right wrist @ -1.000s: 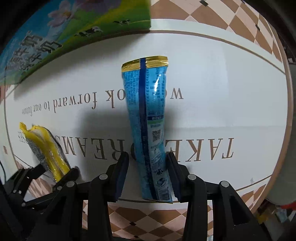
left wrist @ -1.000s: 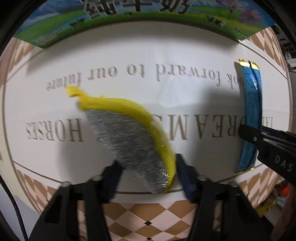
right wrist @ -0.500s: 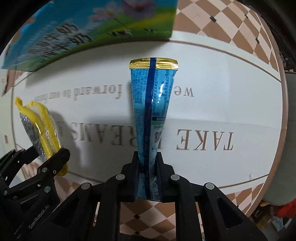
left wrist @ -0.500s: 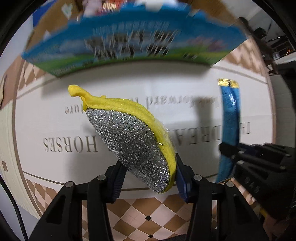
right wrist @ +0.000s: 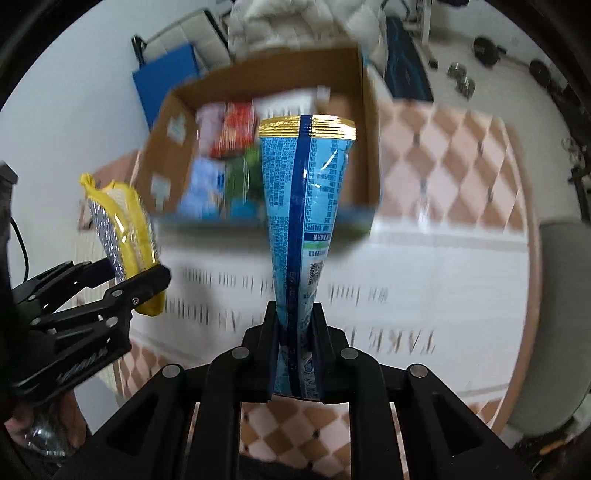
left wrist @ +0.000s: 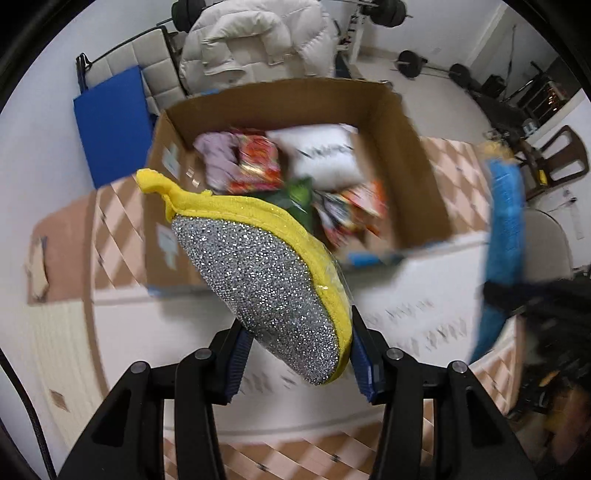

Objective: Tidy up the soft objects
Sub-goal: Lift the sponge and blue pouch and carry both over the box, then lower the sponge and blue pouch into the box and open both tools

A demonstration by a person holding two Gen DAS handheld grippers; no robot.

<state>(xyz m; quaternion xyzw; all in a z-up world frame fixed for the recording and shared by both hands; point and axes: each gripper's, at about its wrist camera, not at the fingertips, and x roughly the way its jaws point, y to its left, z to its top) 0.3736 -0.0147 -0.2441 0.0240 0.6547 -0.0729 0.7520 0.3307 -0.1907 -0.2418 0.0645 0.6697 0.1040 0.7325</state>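
My left gripper (left wrist: 297,363) is shut on a yellow scouring pad with a silver glitter face (left wrist: 266,280), held up above the round table. The pad also shows in the right wrist view (right wrist: 118,236). My right gripper (right wrist: 295,354) is shut on a tall blue snack pouch with a gold top seal (right wrist: 304,206), held upright; it shows blurred at the right of the left wrist view (left wrist: 504,236). An open cardboard box (left wrist: 413,158) stands ahead on the table, also in the right wrist view (right wrist: 371,140), holding several soft packets and a white pillow pack (left wrist: 325,155).
The white round table (right wrist: 443,266) with printed lettering and a checked border lies below. A chair with a white puffer jacket (left wrist: 255,33) and a blue mat (left wrist: 110,122) stand behind the box. Weights lie on the floor (left wrist: 410,62).
Both grippers have risen and tilted up with their objects; the box interior and the room beyond have come into view. The right gripper closed on the pouch during the past second.
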